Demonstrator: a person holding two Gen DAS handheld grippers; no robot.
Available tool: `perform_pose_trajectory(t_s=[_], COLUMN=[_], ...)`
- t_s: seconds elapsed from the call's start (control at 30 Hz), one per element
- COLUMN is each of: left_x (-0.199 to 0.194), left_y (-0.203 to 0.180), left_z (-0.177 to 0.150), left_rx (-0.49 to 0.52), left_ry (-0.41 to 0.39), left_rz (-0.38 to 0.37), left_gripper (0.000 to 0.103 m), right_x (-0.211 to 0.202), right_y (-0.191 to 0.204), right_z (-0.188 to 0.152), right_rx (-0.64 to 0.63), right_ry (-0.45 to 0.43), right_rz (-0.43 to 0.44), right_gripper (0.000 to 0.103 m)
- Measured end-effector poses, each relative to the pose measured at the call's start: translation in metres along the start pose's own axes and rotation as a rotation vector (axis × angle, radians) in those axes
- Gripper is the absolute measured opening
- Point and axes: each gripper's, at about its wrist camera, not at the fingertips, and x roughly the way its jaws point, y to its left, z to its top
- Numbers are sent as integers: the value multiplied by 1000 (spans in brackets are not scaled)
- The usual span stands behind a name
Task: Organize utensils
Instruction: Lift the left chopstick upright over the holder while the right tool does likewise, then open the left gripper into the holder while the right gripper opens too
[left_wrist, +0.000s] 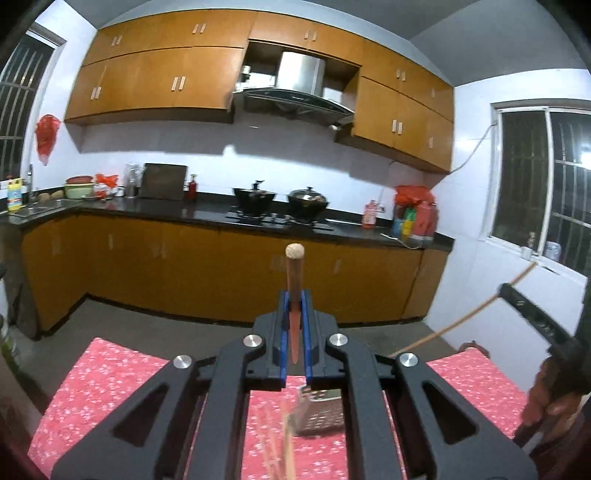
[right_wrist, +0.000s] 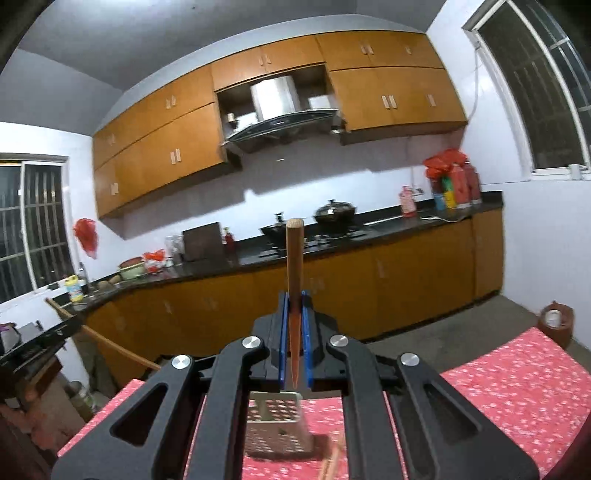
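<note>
My left gripper (left_wrist: 294, 295) is shut on a wooden chopstick (left_wrist: 294, 273) that points forward and up, its round end toward the kitchen. My right gripper (right_wrist: 294, 295) is shut on another wooden chopstick (right_wrist: 294, 254), held the same way. Both are raised above a table with a red floral cloth (left_wrist: 110, 384). A perforated metal utensil holder (right_wrist: 275, 424) stands on the cloth below the right gripper; it also shows under the left gripper (left_wrist: 317, 413). The right gripper and its chopstick show at the right edge of the left wrist view (left_wrist: 532, 317). More chopsticks (left_wrist: 280, 443) lie blurred near the holder.
A kitchen counter (left_wrist: 207, 214) with two woks on a stove (left_wrist: 280, 206) runs along the far wall, with orange cabinets above and below. A brown pot (right_wrist: 556, 321) sits on the floor past the table's right corner. Grey floor lies between table and cabinets.
</note>
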Motion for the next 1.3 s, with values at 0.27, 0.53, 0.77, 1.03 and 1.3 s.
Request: perform_pose_trajectory(t_s=[0.27,0.53,0.77,1.03,1.3], left_x=[31,72,81,51,27], left_y=[-13,-19,-10,5,27], left_z=[-18,-49,-61,-61,-104], left_rx=[-28,-21,-53,-85,-53], left_ry=[67,118,170,138,210], left_rz=[-61,-55,-34,-26,79], left_gripper=[8,8,24,27,33], right_x=[30,54,50,19,10], right_y=[16,15,10,2,-37], right_z=[-30,-53,-57,-52,-103], right_rx=[-51,-41,-11,9,40], right_ry=[86,191,211,166,318], right_rz=[17,13,23,7,-137], right_gripper=[8,8,23,30,30])
